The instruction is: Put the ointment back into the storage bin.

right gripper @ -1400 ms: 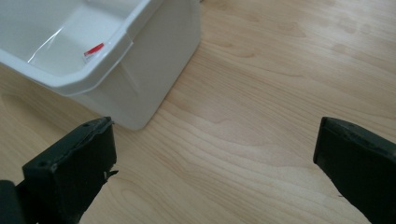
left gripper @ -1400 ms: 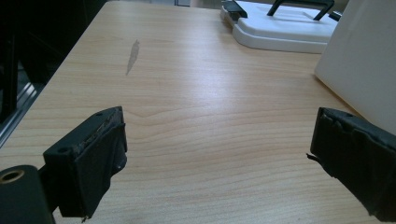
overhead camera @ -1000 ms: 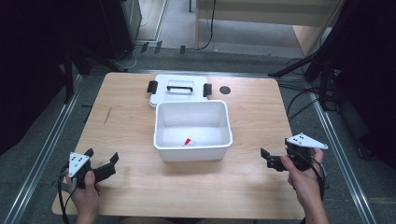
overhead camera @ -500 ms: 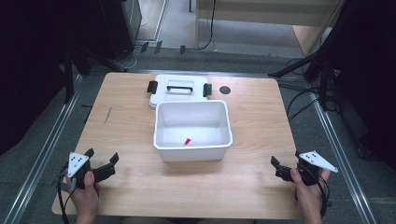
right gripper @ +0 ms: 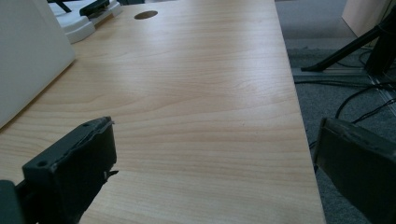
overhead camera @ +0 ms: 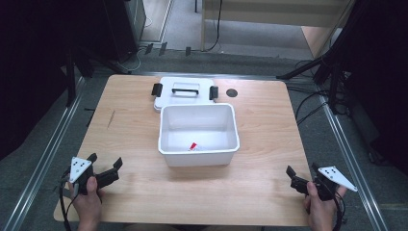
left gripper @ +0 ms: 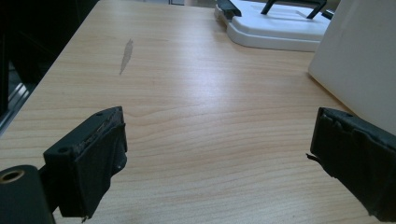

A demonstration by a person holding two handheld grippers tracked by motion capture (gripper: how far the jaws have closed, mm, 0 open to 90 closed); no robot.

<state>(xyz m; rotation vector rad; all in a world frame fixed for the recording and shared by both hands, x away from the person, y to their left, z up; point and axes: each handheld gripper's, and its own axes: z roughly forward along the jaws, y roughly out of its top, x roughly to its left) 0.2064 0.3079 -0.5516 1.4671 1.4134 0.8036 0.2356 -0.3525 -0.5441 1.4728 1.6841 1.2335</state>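
Both jaws spread, holding nothing — left gripper (overhead camera: pixel 105 168) and right gripper (overhead camera: pixel 303 176) well apart from the bin (overhead camera: pixel 198 153)

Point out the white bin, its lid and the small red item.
white bin (overhead camera: pixel 198 156), high view, on its front wall.
lid (overhead camera: pixel 166 90), high view, on its flat top left of the handle.
small red item (overhead camera: pixel 193 146), high view, on its middle, inside the bin.

white bin (overhead camera: pixel 198 153): open, upright, table centre | small red-white item (overhead camera: pixel 193 147): inside bin, near front wall | white lid (overhead camera: pixel 184 91): flat, black handle, touching bin's far side
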